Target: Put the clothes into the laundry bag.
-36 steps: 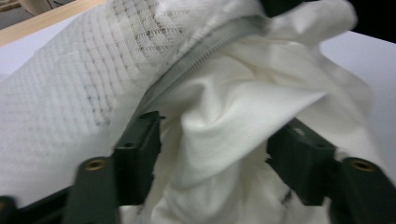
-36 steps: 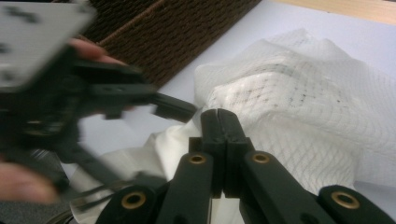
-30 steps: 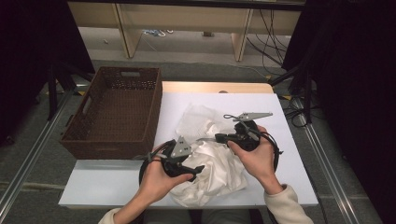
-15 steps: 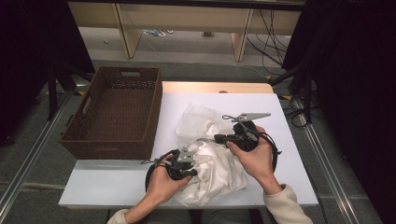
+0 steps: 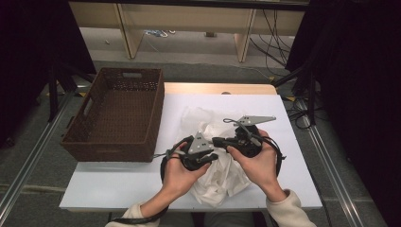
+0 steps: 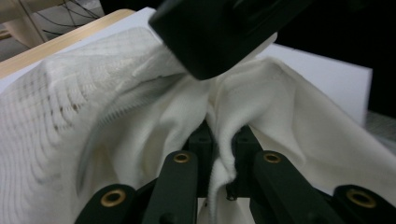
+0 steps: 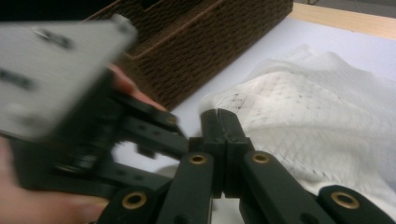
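A crumpled white cloth (image 5: pixel 215 161) lies on the white table (image 5: pixel 118 182), low and centre in the high view, just right of the brown woven basket (image 5: pixel 118 116) that sits at the table's left edge. Both of the person's hands come in from the bottom of that frame and meet over the cloth.

The left claw (image 5: pixel 213 157) sits at the centre of the frame, its jaws having just been closing. In the left gripper view they are pinched on a raised fold of the cloth (image 6: pixel 140 135), and a ridge of fabric runs down between the two black jaws at the bottom centre of that picture. The dark body of the other gripper looms blurred at the top of that view.

The right claw (image 5: pixel 216 140) is just above and right of the left one, pointing toward the left of the frame, its grey plate tilted up behind it. In the right gripper view the right claw (image 7: pixel 223 122) has its jaws pressed flat together with nothing between them; the cloth (image 7: pixel 317 116) spreads to the right of them, the basket (image 7: pixel 210 42) stands at the upper left, and the left gripper is blurred at the left.
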### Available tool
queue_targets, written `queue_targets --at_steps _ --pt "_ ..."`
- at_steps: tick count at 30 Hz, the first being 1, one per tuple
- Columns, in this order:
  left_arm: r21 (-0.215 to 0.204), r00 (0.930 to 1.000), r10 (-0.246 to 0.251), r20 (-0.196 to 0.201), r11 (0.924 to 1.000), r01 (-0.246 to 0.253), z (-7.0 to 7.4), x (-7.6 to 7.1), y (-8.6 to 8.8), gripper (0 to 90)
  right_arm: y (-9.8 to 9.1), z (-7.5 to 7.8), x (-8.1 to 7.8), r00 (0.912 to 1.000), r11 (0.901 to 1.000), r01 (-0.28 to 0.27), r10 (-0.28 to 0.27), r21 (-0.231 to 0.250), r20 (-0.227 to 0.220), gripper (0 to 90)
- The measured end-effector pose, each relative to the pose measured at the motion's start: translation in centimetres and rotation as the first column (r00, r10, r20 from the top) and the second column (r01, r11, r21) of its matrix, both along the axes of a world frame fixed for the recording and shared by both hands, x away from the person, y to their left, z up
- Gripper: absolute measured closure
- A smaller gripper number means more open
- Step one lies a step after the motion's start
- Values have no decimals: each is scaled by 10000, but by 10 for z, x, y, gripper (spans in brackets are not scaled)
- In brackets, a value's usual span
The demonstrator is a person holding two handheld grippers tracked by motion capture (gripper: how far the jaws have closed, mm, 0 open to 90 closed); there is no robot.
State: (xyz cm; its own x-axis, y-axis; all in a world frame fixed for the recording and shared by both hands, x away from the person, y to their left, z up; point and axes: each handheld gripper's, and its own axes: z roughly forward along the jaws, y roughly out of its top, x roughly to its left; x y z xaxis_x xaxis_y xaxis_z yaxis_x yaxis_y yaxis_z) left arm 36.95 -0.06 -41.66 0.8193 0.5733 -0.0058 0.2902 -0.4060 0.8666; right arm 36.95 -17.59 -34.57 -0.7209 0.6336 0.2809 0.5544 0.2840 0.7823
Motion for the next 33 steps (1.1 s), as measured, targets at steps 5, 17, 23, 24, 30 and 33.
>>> queue_targets --at_steps 5,17,23,24,30,33 --pt "-404 9962 691 -539 9966 -713 -33 30 -8 817 -5 -13 13 9991 9985 379 -385 -390 -147 900" --pt "95 9983 -255 -529 9996 260 -12 -2 12 342 -9 -13 16 9965 9952 775 -792 -596 -279 900" --pt "351 9994 284 -192 9990 -277 -7 -14 51 270 -14 -12 18 9977 9964 666 -671 -518 -71 900" --pt "303 9986 409 -341 9987 -399 -12 -11 56 267 -14 -11 18 9972 9953 746 -750 -622 -42 900" --pt "560 9914 329 -1269 9981 -259 -41 8 51 226 -10 -13 17 9976 9942 682 -691 -830 -74 900" --pt "1024 9886 499 -1422 9941 -354 -48 13 42 247 -9 -15 18 9979 9947 623 -636 -814 -144 900"
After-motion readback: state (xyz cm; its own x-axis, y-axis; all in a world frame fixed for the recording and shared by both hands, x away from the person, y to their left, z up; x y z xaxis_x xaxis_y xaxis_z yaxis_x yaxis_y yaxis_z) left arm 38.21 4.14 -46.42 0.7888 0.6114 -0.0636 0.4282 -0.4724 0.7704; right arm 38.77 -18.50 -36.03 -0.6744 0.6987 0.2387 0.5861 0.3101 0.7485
